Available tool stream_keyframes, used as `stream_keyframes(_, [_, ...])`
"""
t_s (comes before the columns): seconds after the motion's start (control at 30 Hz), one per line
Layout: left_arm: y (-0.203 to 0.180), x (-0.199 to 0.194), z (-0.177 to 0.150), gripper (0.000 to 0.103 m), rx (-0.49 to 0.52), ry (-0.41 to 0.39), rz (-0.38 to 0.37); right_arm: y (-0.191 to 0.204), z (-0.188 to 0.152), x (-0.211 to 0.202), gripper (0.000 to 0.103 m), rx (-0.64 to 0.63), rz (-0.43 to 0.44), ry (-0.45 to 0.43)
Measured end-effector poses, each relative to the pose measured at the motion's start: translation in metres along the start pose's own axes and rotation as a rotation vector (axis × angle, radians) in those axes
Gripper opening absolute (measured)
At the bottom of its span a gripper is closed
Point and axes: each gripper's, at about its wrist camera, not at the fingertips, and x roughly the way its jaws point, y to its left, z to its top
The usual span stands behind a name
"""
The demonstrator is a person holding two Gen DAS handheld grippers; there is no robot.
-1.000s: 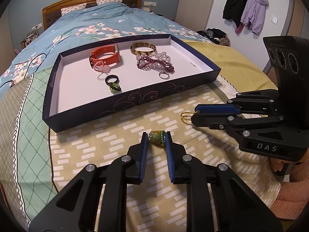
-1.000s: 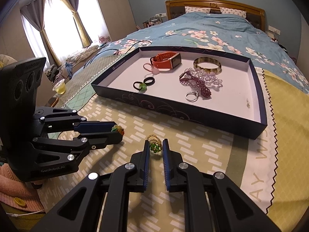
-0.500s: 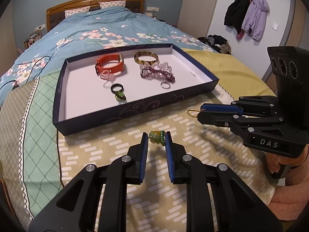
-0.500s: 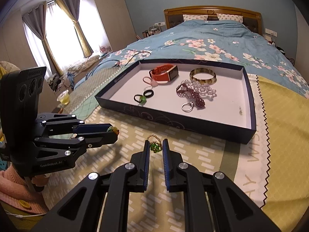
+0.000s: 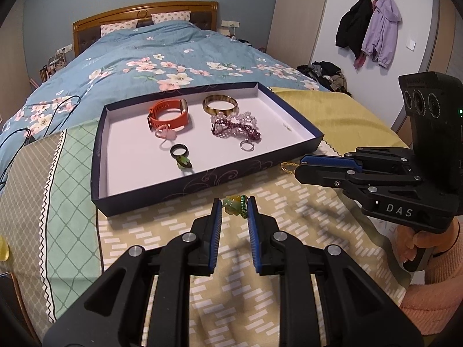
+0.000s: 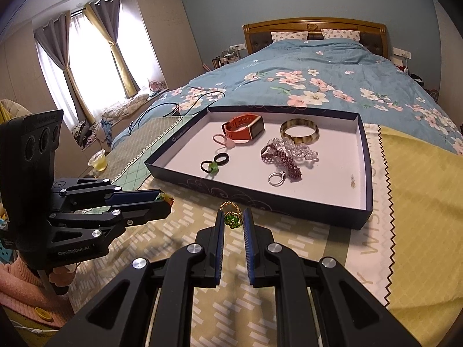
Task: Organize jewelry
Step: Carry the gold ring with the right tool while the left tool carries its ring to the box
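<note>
The left tongs [image 5: 235,206] are nearly closed, pinching a small green-and-amber beaded trinket [image 5: 234,204] at the very tips, low centre in the left wrist view. The right tongs [image 6: 233,219] are likewise almost shut, clamped on a green-stone ring with a gold beaded band [image 6: 232,214], low centre in the right wrist view; its gold loop pokes up and away past the tips, toward the tray. Both pieces hang clear of the patterned bedspread [image 5: 289,202], just short of the tray's near wall.

The step in hand looks like carrying both pieces over that wall into the dark blue tray [image 5: 202,177]. To do it well, I would lift enough for the tips to clear the rim, keep the pinch steady since each piece is held only by a sliver, and lower close to the white floor before letting go, so nothing bounces or rolls.

The tray sits mid-frame with its long axis running left to right across the bed. Inside lie an orange watch [image 5: 170,114] and a horn-coloured bangle [image 5: 220,105] toward the far wall, purple and clear beaded bracelets [image 5: 235,128] to the right, a silver ring [image 5: 246,145] below them, and black rings [image 5: 180,154] nearer the front. Bare floor at the tray's left and right ends seems the safest landing.
</note>
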Motion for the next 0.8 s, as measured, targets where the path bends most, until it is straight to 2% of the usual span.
stream_keyframes(0.8, [0.006, -0.014, 0.023, 0.018, -0.017, -0.073, 0.024, -0.003, 0.023, -0.003, 0.011, -0.027, -0.023, -0.058])
